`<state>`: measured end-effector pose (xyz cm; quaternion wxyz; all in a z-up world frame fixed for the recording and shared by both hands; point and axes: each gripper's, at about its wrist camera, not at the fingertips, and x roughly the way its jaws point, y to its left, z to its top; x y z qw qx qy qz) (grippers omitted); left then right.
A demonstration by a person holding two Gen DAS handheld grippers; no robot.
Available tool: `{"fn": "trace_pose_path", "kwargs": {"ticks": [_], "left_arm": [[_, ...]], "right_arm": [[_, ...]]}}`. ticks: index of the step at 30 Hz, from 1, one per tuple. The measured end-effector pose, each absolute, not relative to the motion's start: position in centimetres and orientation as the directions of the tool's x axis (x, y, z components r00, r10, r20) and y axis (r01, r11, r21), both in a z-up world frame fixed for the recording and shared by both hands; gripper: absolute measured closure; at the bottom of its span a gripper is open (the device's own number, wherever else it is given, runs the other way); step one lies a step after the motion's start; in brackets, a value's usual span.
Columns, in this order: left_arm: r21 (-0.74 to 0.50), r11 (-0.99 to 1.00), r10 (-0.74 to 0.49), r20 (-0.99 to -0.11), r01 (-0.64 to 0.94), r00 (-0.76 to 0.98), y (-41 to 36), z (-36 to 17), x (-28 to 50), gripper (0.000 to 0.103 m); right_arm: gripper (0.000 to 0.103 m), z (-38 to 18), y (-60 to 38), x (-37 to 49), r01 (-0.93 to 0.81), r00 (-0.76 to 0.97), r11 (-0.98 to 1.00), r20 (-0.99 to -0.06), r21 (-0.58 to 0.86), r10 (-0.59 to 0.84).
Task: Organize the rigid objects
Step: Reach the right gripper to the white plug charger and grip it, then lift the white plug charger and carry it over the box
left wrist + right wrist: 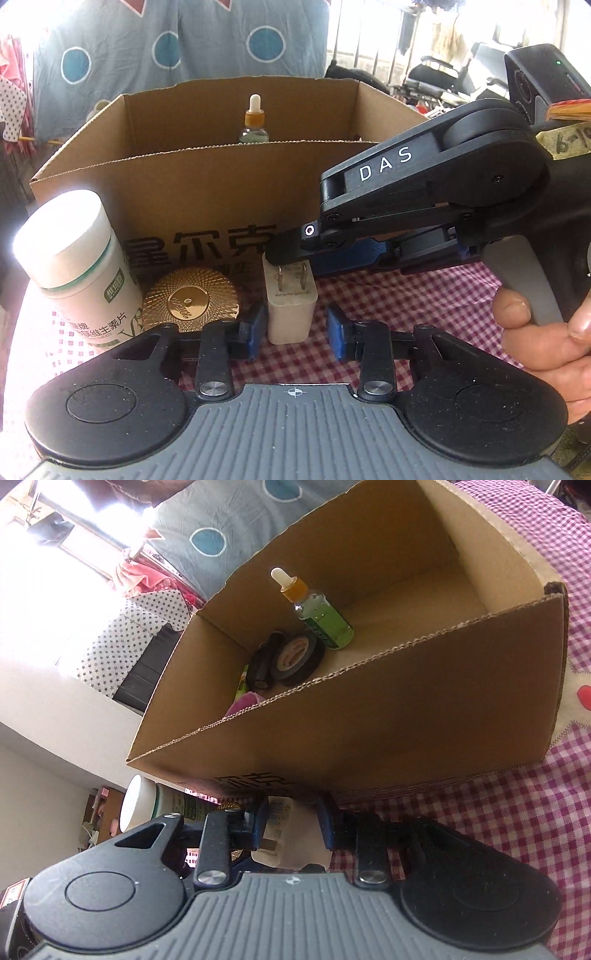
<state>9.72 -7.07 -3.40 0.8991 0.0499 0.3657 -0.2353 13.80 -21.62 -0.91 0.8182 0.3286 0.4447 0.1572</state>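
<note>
A white plug adapter (291,306) stands on the checked tablecloth in front of a cardboard box (207,192). My left gripper (297,328) is open, its blue pads either side of the adapter with gaps. My right gripper (284,254) reaches in from the right over the adapter's top; in the right wrist view its blue pads (258,825) sit against both sides of the adapter (288,834), shut on it. A white vitamin bottle (77,266) and a gold round lid (190,301) stand left of the adapter. A dropper bottle (317,609) and black tape rolls (295,657) are in the box (406,716).
The table carries a red-and-white checked cloth (424,302). A blue dotted sheet (177,40) hangs behind the box. A pink item (243,701) lies in the box's left corner. Chairs and clutter (443,81) stand at the back right.
</note>
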Motion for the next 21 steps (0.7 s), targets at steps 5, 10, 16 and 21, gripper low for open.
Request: {"fn": "trace_pose_path", "kwargs": {"ticks": [5,10,16,21], "left_arm": [[-0.108,0.884,-0.399,-0.681,0.455,0.614,-7.4,-3.6,10.0,0.075],[-0.132,0.858,-0.443,-0.681,0.497,0.584,-8.5,-3.6,9.3,0.075],[-0.141,0.814,-0.489,-0.691,0.564,0.532,-10.2,-3.4,8.3,0.074],[-0.103,0.819,-0.452,-0.721,0.565,0.524,-11.6,-3.9,8.8,0.074]], "right_arm": [[0.072,-0.9,-22.0,13.5,0.042,0.566,0.736,-0.623,0.676,0.540],[0.072,-0.6,-23.5,12.1,0.068,0.582,0.743,-0.631,0.666,0.512],[0.072,-0.3,-25.7,9.7,0.120,0.607,0.743,-0.641,0.658,0.469],[0.072,-0.7,-26.6,9.3,0.144,0.610,0.714,-0.630,0.685,0.481]]}}
